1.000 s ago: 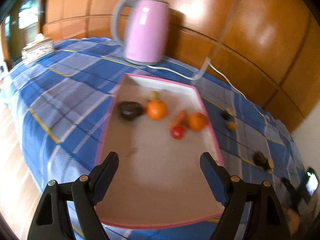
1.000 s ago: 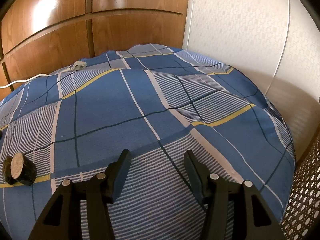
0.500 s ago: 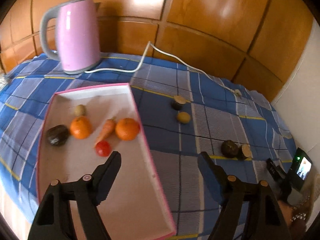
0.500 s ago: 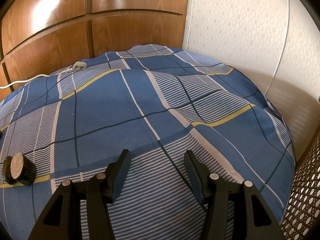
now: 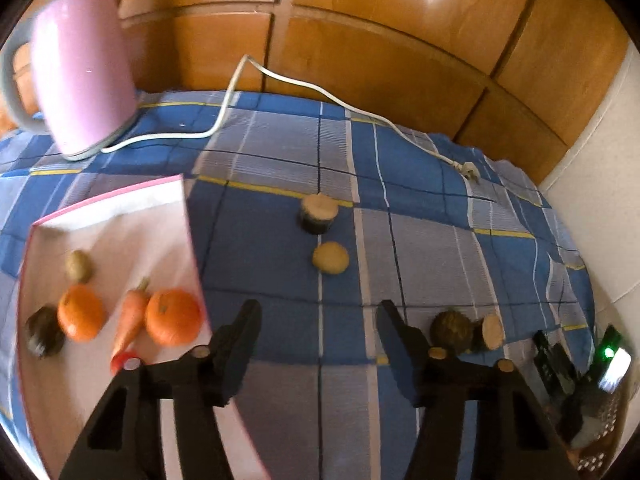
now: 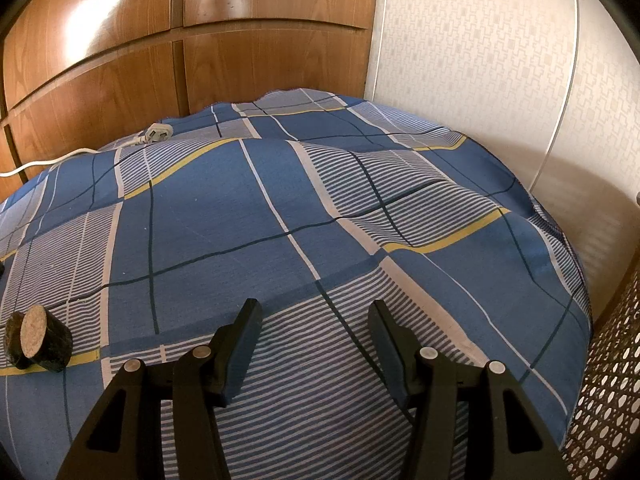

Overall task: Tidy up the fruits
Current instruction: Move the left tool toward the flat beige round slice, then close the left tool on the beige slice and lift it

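A plaid-covered table (image 5: 280, 216) carries a pink-rimmed tray (image 5: 186, 216) holding two oranges (image 5: 173, 317) and a carrot (image 5: 130, 318); a small round fruit (image 5: 330, 257) lies outside. Left gripper (image 5: 318, 312) and right gripper (image 6: 314, 312) hover, jaws open, empty.

Black plastic fingers (image 5: 248, 332) (angular, tapered), round pale rivets (image 6: 200, 351)

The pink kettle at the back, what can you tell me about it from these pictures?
The pink kettle stands at the far left of the blue checked cloth, in front of the wooden wall panels. Its body is smooth, glossy pale pink, with a grey handle on its left side and a grey base. A white cord runs from its base across the cloth to a loose plug. It looks tilted, possibly lens distortion.
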Tool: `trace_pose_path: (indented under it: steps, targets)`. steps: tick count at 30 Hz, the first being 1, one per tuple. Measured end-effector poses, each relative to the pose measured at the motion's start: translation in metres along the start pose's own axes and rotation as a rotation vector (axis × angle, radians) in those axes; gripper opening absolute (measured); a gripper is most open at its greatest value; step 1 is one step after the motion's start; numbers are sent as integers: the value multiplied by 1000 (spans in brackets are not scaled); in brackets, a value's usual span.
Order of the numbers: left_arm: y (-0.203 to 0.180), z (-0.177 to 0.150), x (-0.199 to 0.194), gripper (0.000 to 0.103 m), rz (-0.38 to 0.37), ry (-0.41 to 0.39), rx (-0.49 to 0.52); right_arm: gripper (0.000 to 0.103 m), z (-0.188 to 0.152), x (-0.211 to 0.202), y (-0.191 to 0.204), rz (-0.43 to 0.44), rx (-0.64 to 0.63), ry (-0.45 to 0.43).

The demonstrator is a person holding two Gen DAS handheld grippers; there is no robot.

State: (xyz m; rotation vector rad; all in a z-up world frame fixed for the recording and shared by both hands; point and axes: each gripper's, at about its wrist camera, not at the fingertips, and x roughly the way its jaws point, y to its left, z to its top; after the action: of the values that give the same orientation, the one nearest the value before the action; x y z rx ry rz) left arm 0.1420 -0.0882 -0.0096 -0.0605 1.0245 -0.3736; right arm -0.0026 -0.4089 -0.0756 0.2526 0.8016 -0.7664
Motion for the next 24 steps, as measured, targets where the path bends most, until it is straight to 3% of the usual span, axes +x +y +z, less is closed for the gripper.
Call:
trace_pose_path:
  steps: [10,18,19,21,24]
  targets:
    - [-6,50,58,59,28,67,-25,56,0,0,1,-3,-1,-1]
    - [-15,77,106,58,132,110,-3,56,-1,0,1,-3,-1,-2]
    - [-13,78,112,47,143,118,-8,56,-1,0,1,-4,-2,-2]
    - [-10,79,113,37,120,100,-5,56,-1,0,1,-4,-2,-2]
    - [-5,76,109,35,99,94,-15,56,-1,0,1,-5,-2,-3]
